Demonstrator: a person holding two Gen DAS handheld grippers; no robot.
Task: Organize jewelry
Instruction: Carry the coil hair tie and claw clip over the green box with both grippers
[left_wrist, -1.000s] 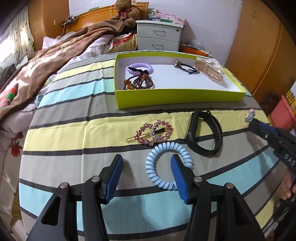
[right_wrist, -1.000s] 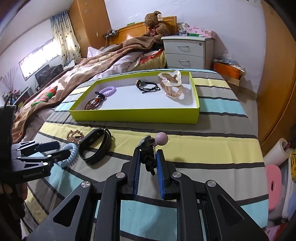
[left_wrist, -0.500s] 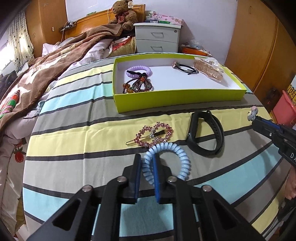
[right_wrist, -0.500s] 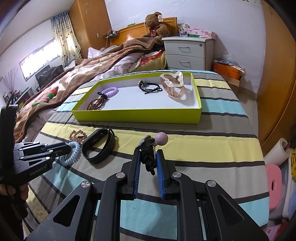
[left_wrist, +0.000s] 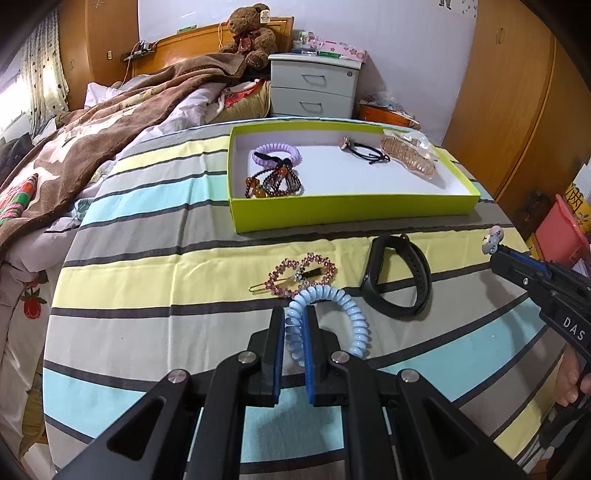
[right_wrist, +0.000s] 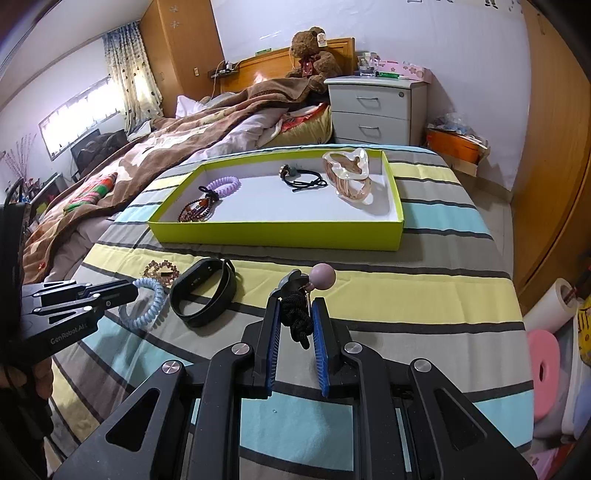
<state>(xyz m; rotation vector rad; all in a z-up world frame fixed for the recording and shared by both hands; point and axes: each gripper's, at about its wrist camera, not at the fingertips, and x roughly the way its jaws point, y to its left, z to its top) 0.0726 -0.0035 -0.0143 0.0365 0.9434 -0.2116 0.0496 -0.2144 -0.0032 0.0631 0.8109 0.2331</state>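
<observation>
My left gripper (left_wrist: 294, 332) is shut on a light blue spiral hair tie (left_wrist: 349, 314), held just above the striped cloth; it also shows in the right wrist view (right_wrist: 149, 306). My right gripper (right_wrist: 295, 321) is shut on a black hair tie with a pink bead (right_wrist: 322, 277). A lime green tray (left_wrist: 351, 212) at the back holds a purple spiral tie (left_wrist: 275, 153), a beaded bracelet (left_wrist: 273, 184), a black hair tie (left_wrist: 365, 151) and a clear hair claw (left_wrist: 408, 157). A pink rhinestone hair clip (left_wrist: 303, 275) and a black wristband (left_wrist: 397, 280) lie in front of the tray.
The striped table (left_wrist: 147, 266) stands beside a bed with a brown blanket (left_wrist: 92, 147). A white nightstand (left_wrist: 314, 88) and a teddy bear (left_wrist: 251, 33) are behind. Wooden wardrobes (left_wrist: 517, 92) stand at the right. A red bin (left_wrist: 561, 236) sits on the floor.
My left gripper moved forward and closed on the light blue spiral tie, then raised it slightly. My right gripper stayed shut on the black hair tie, nearly still.
</observation>
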